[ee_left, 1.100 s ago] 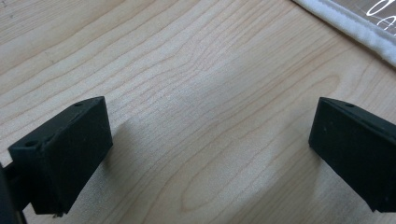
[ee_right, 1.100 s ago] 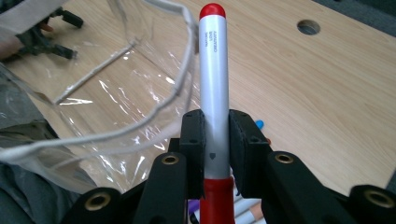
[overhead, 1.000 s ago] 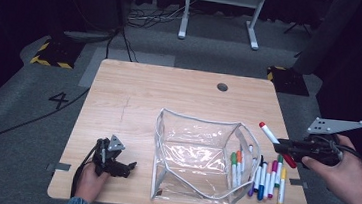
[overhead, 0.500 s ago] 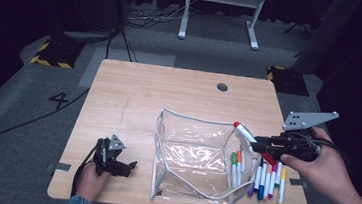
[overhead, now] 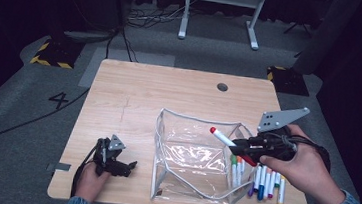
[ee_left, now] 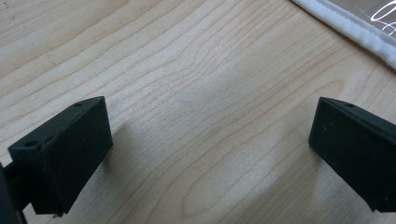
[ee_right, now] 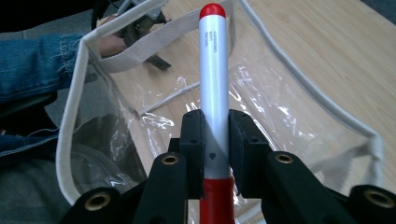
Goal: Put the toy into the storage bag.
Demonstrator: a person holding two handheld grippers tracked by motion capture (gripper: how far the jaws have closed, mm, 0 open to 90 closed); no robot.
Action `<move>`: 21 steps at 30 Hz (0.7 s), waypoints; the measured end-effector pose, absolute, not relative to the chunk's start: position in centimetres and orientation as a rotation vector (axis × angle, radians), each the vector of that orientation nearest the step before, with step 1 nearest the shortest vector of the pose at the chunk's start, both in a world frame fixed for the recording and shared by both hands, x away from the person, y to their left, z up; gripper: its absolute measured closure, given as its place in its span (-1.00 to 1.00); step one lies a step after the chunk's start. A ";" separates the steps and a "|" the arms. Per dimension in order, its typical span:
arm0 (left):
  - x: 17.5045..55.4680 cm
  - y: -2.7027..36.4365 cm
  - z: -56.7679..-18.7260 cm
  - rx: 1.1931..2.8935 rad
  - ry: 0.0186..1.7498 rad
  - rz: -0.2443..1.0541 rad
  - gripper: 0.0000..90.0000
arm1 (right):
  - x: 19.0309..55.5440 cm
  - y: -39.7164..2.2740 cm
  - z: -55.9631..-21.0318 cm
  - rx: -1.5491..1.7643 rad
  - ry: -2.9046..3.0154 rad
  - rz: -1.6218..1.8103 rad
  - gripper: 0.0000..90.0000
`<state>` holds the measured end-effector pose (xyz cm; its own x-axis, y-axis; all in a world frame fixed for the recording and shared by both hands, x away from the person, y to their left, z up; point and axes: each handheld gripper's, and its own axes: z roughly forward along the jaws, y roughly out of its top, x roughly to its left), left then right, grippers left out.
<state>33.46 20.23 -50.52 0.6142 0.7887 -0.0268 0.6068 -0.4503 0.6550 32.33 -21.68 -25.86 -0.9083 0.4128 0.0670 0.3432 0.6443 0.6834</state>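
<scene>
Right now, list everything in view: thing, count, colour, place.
Marker: one, white with red ends, held over the pouch.
Pouch: one, clear with white edging, open on the table's right half.
Loose markers: a row, mixed colours, table's right near edge beside the pouch.
Table: one, light wood.
Hole cover: one, grey, far table edge.
Right tongs: black, shut on the marker.
Left tongs: black, open, resting near the table's left corner.
</scene>
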 end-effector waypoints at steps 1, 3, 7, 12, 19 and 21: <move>33.5 20.2 -50.5 2.208 1.092 0.374 -1.00 | 32.3 -21.4 -25.9 0.635 2.776 1.121 0.71; 33.4 20.2 -50.5 2.207 1.095 0.376 -1.00 | 32.2 -20.7 -26.1 0.622 2.811 1.110 0.71; 33.4 20.2 -50.5 2.206 1.097 0.376 -1.00 | 31.9 -19.5 -26.7 0.579 2.854 1.075 0.71; 33.5 20.2 -50.5 2.208 1.094 0.379 -1.00 | 31.7 -18.2 -27.3 0.535 2.901 1.036 0.71; 33.4 20.2 -50.5 2.206 1.097 0.380 -1.00 | 31.4 -16.4 -28.3 0.456 2.985 0.944 0.71; 33.4 20.2 -50.5 2.206 1.098 0.380 -1.00 | 31.4 -15.8 -28.7 0.441 3.007 0.908 0.71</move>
